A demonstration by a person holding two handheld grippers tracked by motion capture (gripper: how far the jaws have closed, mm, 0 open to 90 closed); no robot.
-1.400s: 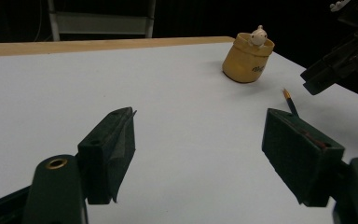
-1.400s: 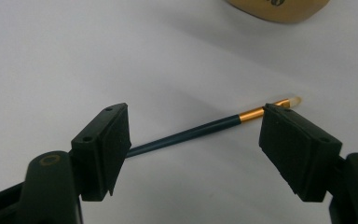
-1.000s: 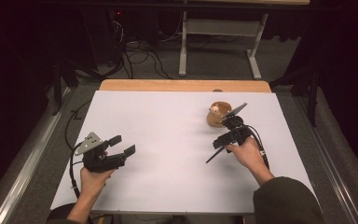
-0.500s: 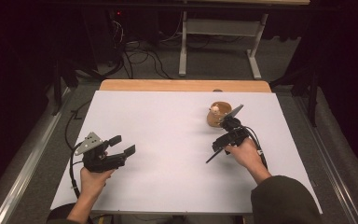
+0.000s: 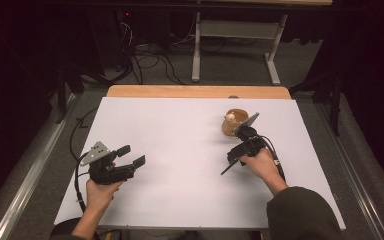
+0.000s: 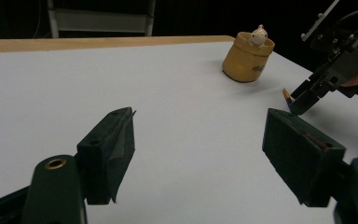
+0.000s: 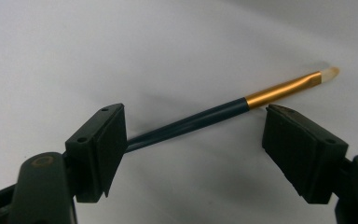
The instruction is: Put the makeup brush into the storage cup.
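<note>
Lying on the white table (image 5: 180, 150), a thin brush (image 7: 223, 112) with dark handle, gold ferrule and pale tip runs across the gap between the right gripper (image 7: 193, 149) jaws, which stand wide apart and clamp nothing. Just beyond that gripper sits a small tan cup (image 6: 248, 58) with a figurine. Well off to its side, the left gripper (image 6: 198, 154) gapes wide, holding nothing.

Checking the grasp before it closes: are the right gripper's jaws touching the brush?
Cannot tell. In the right gripper view the brush lies between the wide-open jaws of the right gripper, clear of one pad; its handle vanishes behind the other pad, hiding any contact.
</note>
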